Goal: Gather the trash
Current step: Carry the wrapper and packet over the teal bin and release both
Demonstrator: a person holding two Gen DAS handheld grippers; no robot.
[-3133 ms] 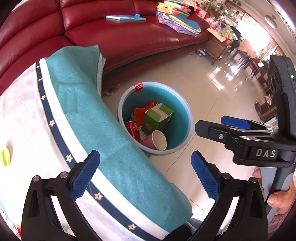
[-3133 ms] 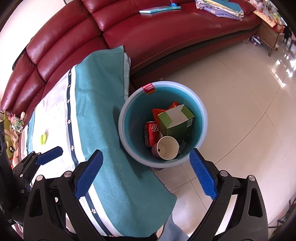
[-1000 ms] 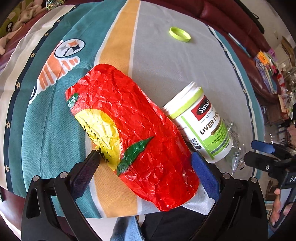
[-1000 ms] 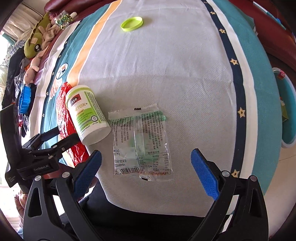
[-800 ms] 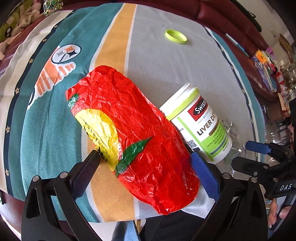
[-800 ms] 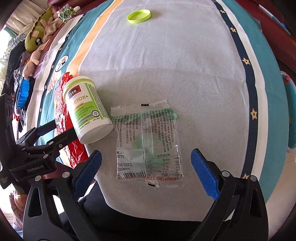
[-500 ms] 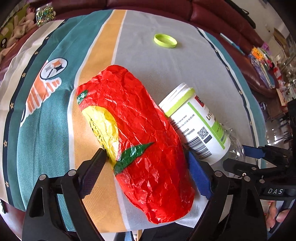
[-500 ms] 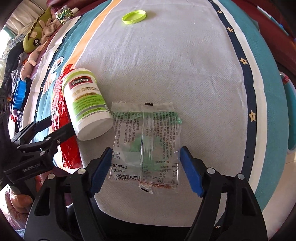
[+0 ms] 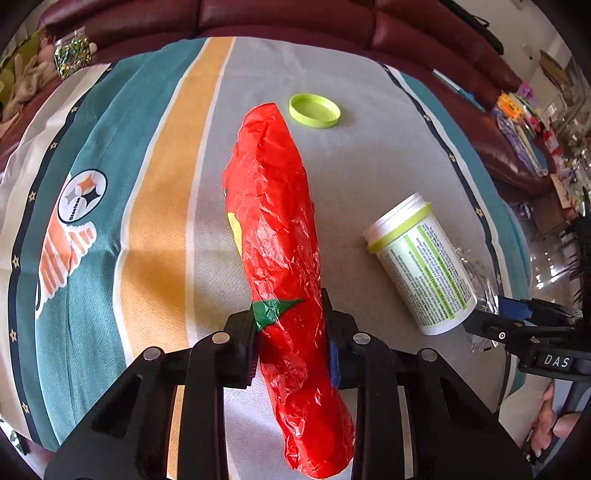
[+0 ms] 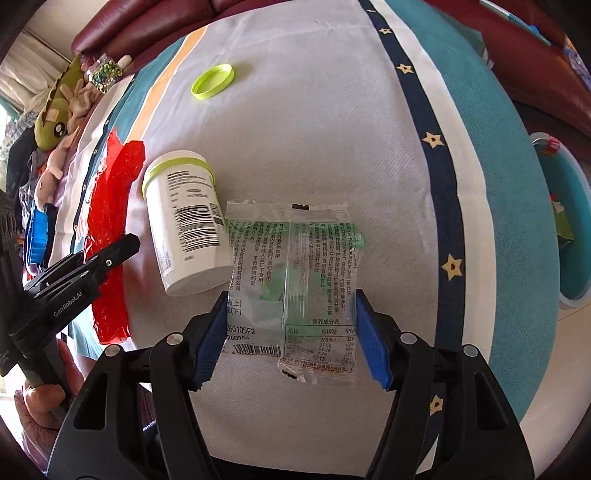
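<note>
A crumpled red snack bag (image 9: 273,229) lies lengthwise on the striped tablecloth (image 9: 155,221). My left gripper (image 9: 291,339) is closing on it, and its pads squeeze the bag's lower half into a narrow roll. A clear printed wrapper (image 10: 291,266) lies flat on the cloth between the blue pads (image 10: 369,343) of my right gripper (image 10: 290,339). Its jaws are closing too, with the pads at the wrapper's side edges and the film still uncrushed. A white bottle with a green band (image 10: 188,221) lies on its side between bag and wrapper.
A lime-green lid (image 9: 314,110) rests farther back on the cloth. A teal bin (image 10: 569,221) stands on the floor past the table's right edge. Soft toys (image 10: 55,114) and a glitter jar (image 9: 72,55) sit at the far left, with a dark red sofa (image 9: 295,18) behind.
Both grippers came from over the bin to the table. The left jaws closed and bunched the red bag narrow. The right jaws narrowed around the clear wrapper. The bottle rolled.
</note>
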